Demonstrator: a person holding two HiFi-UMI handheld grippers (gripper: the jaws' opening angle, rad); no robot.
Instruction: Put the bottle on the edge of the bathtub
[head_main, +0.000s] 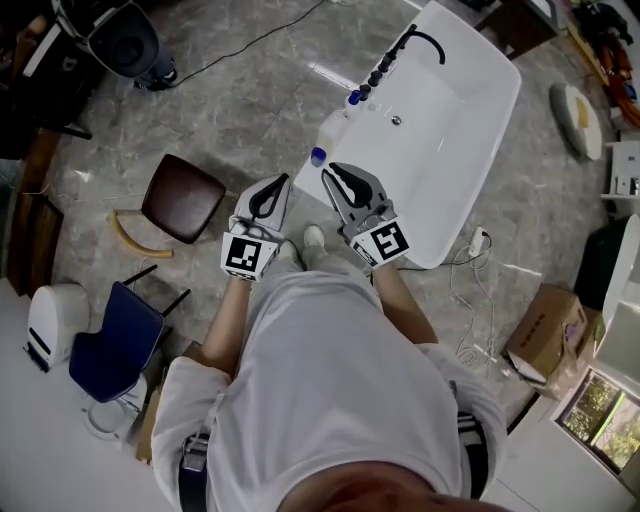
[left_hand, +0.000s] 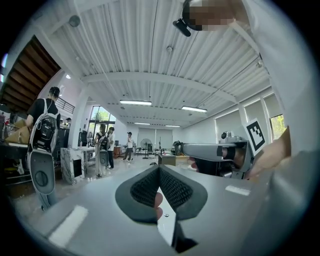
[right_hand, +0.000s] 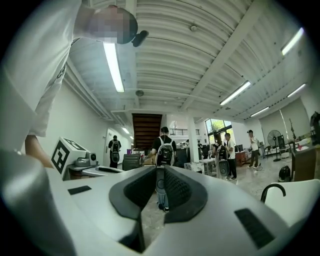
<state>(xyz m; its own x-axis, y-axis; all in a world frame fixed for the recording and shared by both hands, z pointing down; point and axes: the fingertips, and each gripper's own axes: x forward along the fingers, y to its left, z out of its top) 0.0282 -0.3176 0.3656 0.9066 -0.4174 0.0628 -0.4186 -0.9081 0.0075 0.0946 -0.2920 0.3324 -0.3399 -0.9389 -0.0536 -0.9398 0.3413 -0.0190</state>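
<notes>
Bottle (head_main: 336, 126) stands upright at the bathtub (head_main: 503, 115) rim, blue cap (head_main: 354, 97) uppermost.

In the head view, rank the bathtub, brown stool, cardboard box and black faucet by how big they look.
1. bathtub
2 and 3. brown stool and cardboard box: they look about alike, so no ranking between them
4. black faucet

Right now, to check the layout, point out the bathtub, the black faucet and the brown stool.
bathtub (head_main: 480, 150), head view, its right wall
black faucet (head_main: 428, 37), head view, the curved spout
brown stool (head_main: 182, 197), head view, middle of the seat
</notes>
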